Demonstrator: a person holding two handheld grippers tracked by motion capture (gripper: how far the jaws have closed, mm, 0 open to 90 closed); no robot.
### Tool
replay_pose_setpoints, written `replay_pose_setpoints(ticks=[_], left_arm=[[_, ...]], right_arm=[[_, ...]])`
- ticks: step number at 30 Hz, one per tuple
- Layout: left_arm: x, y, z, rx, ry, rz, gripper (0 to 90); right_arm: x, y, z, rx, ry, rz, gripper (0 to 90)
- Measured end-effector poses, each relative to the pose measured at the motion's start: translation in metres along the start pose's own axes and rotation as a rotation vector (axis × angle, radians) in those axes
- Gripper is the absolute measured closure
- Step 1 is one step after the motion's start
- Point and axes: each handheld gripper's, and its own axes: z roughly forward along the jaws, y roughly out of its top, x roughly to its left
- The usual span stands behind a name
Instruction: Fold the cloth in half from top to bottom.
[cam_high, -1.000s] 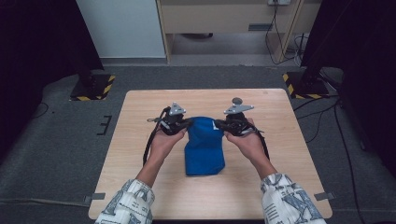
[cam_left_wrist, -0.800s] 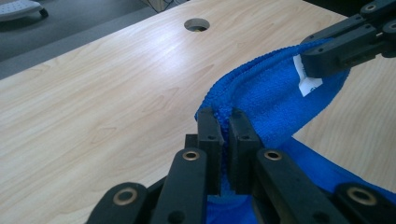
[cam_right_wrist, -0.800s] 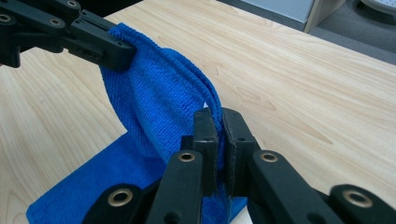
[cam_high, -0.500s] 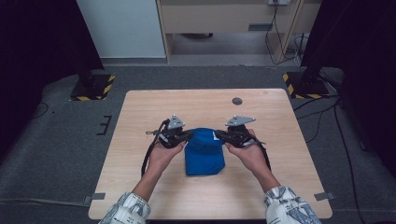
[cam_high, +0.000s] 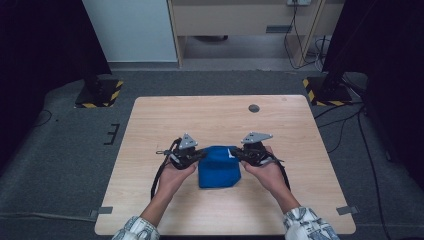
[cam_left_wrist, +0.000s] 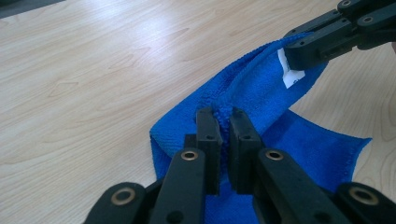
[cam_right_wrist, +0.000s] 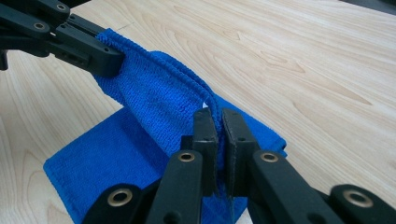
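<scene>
Your left gripper (cam_left_wrist: 223, 122) is clamped on the blue microfibre cloth's (cam_high: 218, 167) folded edge; your right gripper (cam_right_wrist: 218, 122) pinches the same edge's other end; the cloth sits low-centre in the high view, on the wooden table (cam_high: 210, 117), its lower part lying flat.

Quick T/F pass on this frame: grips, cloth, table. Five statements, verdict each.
1. The left hand-held gripper is shut on an edge of the blue microfibre cloth. True.
2. The right hand-held gripper is open, clear of the cloth. False: it is shut on the cloth's edge too.
3. The cloth has a white label near the right hand-held gripper's jaws. True.
4. The cloth lies fully flat on the light wooden table. False: the gripped edge is lifted, the rest rests folded on the table.
5. A red mug stands on the table. False: only a small dark round spot lies near the far edge.
</scene>
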Motion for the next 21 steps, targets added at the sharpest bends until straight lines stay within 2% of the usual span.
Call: replay_pose_setpoints(ticks=[7,11,16,21], left_arm=[[-0.005,-0.011,0.006,0.013,-0.011,-0.006,83.5],[-0.007,-0.017,0.005,0.005,-0.019,-0.021,82.7],[-0.012,-0.024,0.004,0.007,-0.022,-0.01,82.6],[-0.01,-0.033,0.003,-0.002,-0.029,-0.033,81.2]], right_arm=[[0.0,-0.009,-0.002,0.011,0.007,0.008,85.3],[0.004,-0.015,-0.002,0.02,0.014,-0.006,85.2],[0.006,-0.024,0.002,0.032,0.017,-0.006,85.1],[0.009,-0.029,0.002,0.038,0.029,-0.011,85.0]])
